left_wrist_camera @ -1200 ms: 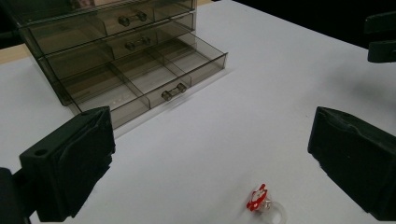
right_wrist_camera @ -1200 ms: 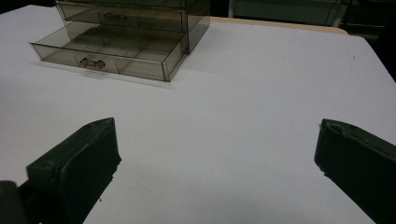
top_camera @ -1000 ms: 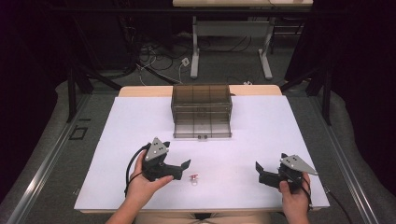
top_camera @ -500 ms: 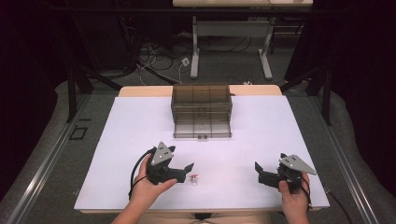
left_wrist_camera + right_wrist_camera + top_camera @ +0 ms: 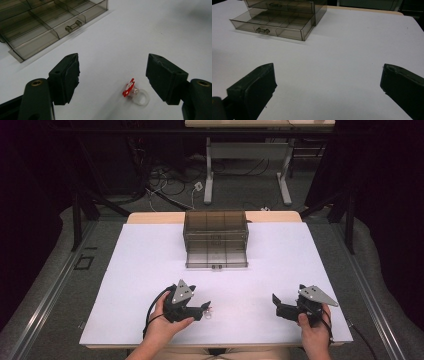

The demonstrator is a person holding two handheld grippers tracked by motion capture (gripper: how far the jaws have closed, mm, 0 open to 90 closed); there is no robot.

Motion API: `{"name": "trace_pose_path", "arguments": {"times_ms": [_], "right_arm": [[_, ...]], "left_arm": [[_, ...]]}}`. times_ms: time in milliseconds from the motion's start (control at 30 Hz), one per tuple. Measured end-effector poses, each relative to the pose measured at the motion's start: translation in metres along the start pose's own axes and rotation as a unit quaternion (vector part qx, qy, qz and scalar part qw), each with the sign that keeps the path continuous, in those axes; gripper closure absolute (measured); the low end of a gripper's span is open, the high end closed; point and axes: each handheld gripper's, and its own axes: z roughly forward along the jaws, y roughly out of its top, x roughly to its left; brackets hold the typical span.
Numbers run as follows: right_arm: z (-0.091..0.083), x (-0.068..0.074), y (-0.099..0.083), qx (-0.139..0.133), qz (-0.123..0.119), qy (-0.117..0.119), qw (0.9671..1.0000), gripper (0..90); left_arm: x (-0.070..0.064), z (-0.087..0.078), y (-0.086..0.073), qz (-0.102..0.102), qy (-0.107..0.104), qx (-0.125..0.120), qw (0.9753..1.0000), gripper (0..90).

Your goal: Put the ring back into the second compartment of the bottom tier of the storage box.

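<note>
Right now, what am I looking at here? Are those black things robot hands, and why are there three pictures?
No robot: a person holds a hand tool in each hand. The left gripper and right gripper each have two black fingers that open and shut. One picture looks down from above the white table; the other two come from small cameras riding on each tool. On the table stands a smoky plastic drawer box with its bottom drawer pulled out. A small clear ring with a red piece lies between the left tool's open fingers. Nothing is held yet.
</note>
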Motion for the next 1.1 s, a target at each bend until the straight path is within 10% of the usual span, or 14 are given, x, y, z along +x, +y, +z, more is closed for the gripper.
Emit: {"name": "trace_pose_path", "arguments": {"times_ms": [1100], "right_arm": [[0.003, -0.002, -0.001, 0.007, 0.008, 0.008, 0.9999, 0.3]], "left_arm": [[-0.011, 0.018, -0.012, 0.029, -0.031, 0.053, 0.9977, 51.8]]}}
